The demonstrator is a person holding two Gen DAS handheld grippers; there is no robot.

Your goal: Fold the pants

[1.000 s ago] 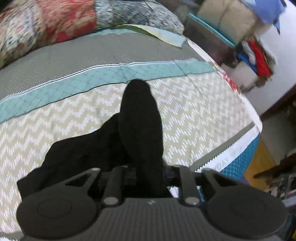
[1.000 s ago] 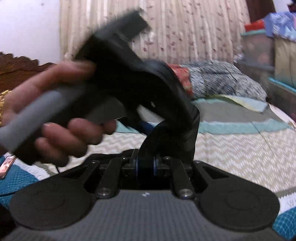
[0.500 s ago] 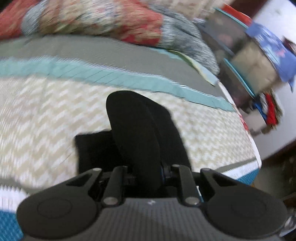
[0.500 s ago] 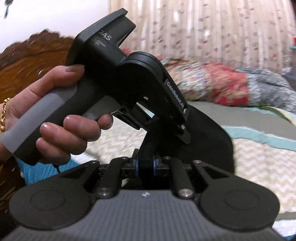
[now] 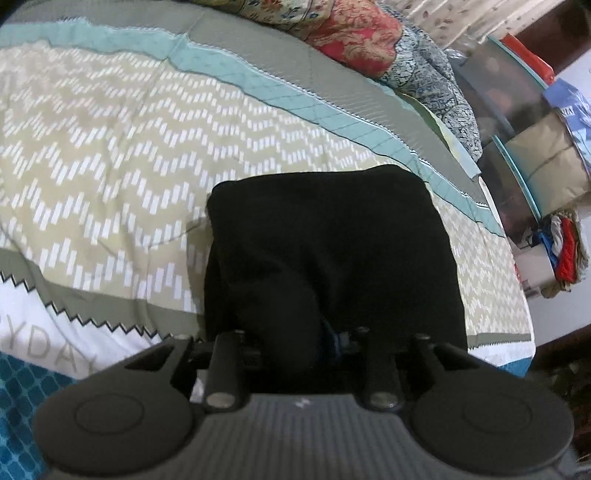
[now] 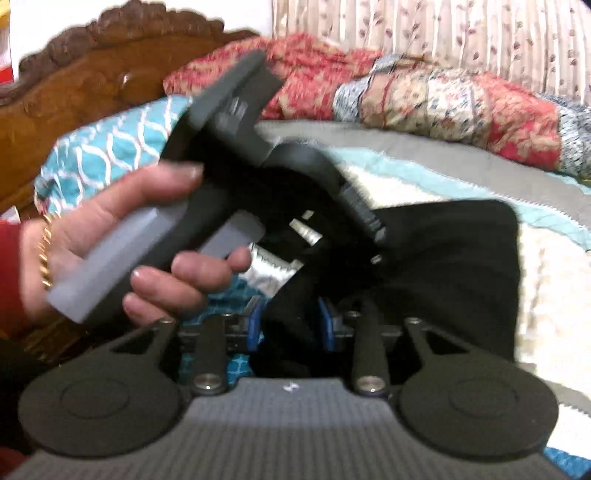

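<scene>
The black pants (image 5: 332, 240) lie as a folded rectangle on the patterned bedspread (image 5: 110, 147). My left gripper (image 5: 295, 339) is close over their near edge, with a hump of black cloth still between its jaws, which have spread wider. In the right wrist view the pants (image 6: 454, 266) spread to the right, and my right gripper (image 6: 291, 325) has its blue pads (image 6: 255, 325) apart around a fold of black cloth. The left gripper body and the hand holding it (image 6: 147, 236) fill the left of that view.
Patterned pillows (image 5: 354, 33) and a carved wooden headboard (image 6: 92, 85) are at the head of the bed. Storage boxes and piled clothes (image 5: 528, 147) stand beyond the bed's far edge. A teal pillow (image 6: 103, 147) lies by the headboard.
Both grippers came down toward the bed with the cloth. The pants went from a raised hump to a flat folded rectangle. Both pairs of jaws have spread apart.
</scene>
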